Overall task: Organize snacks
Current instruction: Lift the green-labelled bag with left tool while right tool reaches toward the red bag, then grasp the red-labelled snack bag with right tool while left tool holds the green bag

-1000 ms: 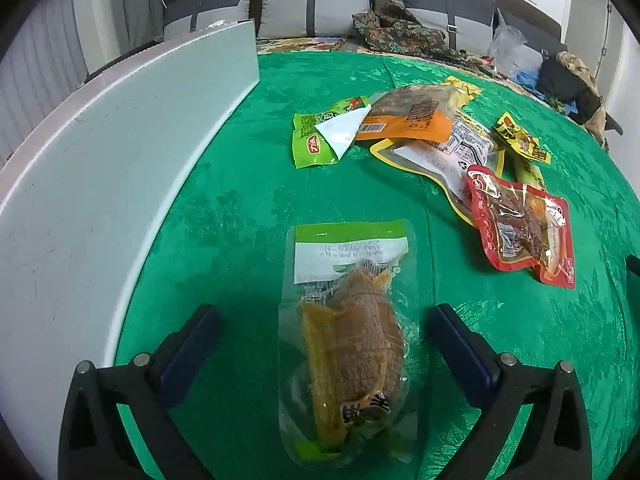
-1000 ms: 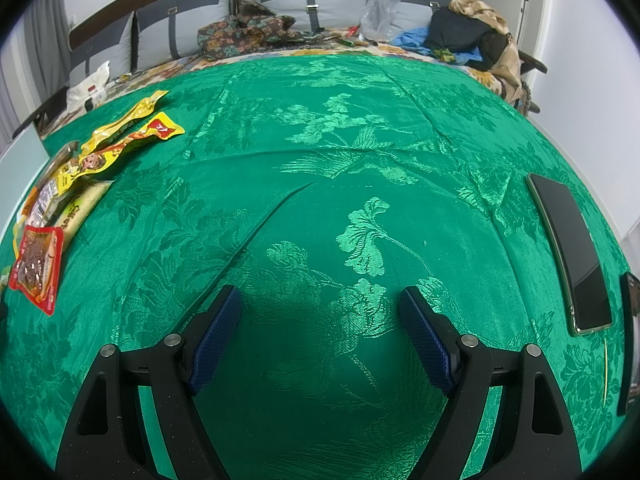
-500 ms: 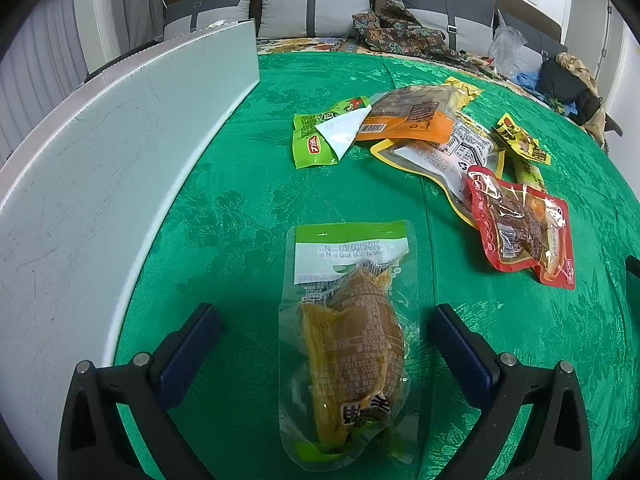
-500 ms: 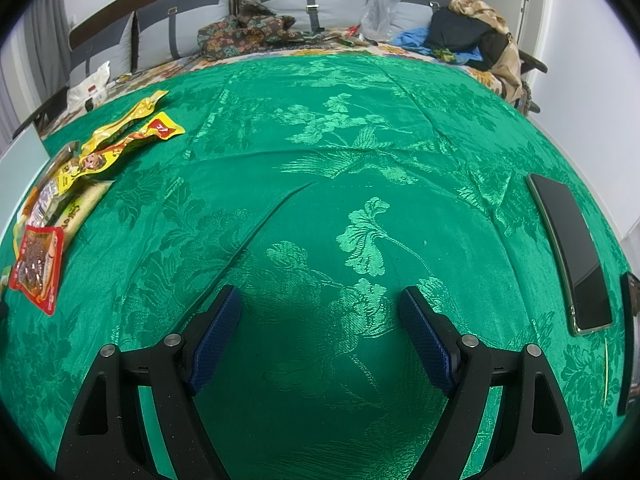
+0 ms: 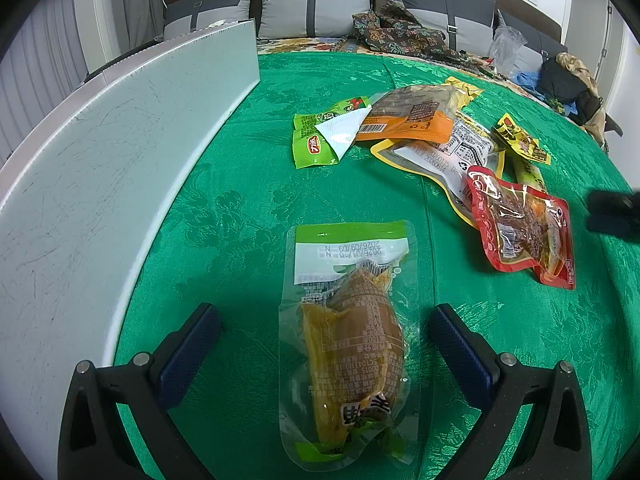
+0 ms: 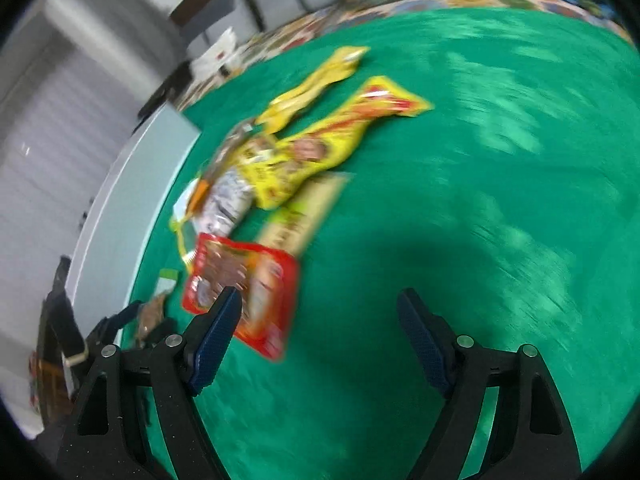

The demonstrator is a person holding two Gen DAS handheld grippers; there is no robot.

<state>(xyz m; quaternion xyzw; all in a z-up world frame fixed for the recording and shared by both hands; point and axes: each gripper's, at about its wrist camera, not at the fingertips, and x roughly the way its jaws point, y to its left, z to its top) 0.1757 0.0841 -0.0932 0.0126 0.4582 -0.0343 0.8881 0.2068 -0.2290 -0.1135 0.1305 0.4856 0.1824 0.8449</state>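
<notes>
A clear snack pouch with a green top and brown contents [image 5: 348,332] lies flat on the green tablecloth [image 5: 240,208], between the fingers of my open left gripper [image 5: 326,344], untouched. Beyond it lies a heap of snacks: a green packet [image 5: 316,144], an orange pouch [image 5: 408,118], a white-and-yellow pouch [image 5: 444,152], a red pouch [image 5: 520,228]. My right gripper [image 6: 320,320] is open and empty, its left finger just in front of the red pouch [image 6: 244,284]. Yellow packets [image 6: 316,148] lie beyond it. The right wrist view is blurred.
A long pale grey bin wall [image 5: 100,168] runs along the left of the cloth and shows in the right wrist view [image 6: 132,200]. The right gripper's dark tip [image 5: 612,212] shows at the left view's right edge. Sofa cushions [image 5: 316,4] and clothes stand behind.
My right gripper has swung fast to the left, from bare cloth near a phone to the snack heap. My left gripper and the clear pouch have not moved.
</notes>
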